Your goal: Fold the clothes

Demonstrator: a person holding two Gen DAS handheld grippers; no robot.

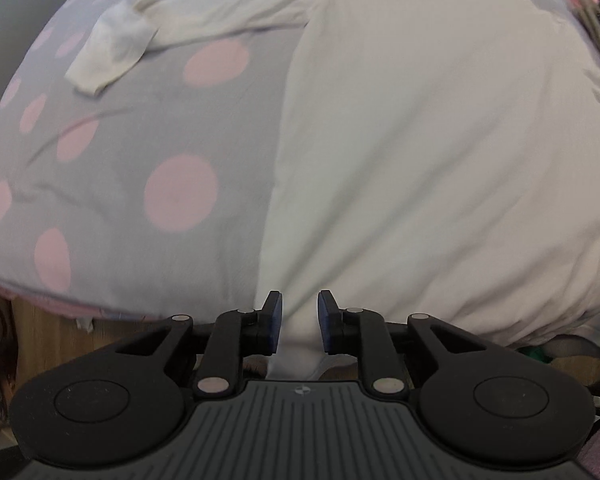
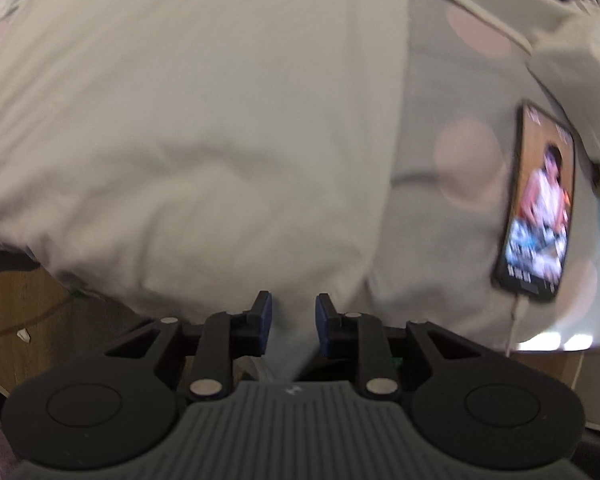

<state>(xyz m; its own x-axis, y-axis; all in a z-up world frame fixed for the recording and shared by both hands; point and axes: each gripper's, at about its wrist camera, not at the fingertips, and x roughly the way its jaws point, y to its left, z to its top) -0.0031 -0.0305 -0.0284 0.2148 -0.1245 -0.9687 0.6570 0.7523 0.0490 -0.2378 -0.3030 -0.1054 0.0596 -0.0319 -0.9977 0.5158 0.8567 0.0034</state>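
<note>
The grey bedsheet [image 1: 112, 152] with pink dots carries my white long-sleeved shirt [image 1: 440, 152], spread flat, its hem hanging over the near edge. A phone [image 2: 540, 208], screen lit, lies beside the shirt. My left gripper [image 1: 299, 322] and right gripper [image 2: 293, 322] each have hem fabric between parted fingers; whether they pinch, I cannot tell.

We looked out from each wrist along the fingers, low at the bed's near edge, facing across it. The left view took in the grey pink-dotted bedsheet [image 1: 112, 152]; the right caught a lit black smartphone [image 2: 540, 208]. Both shared the close, cream long-sleeved cotton shirt [image 1: 440, 152] [image 2: 188, 128].
</note>
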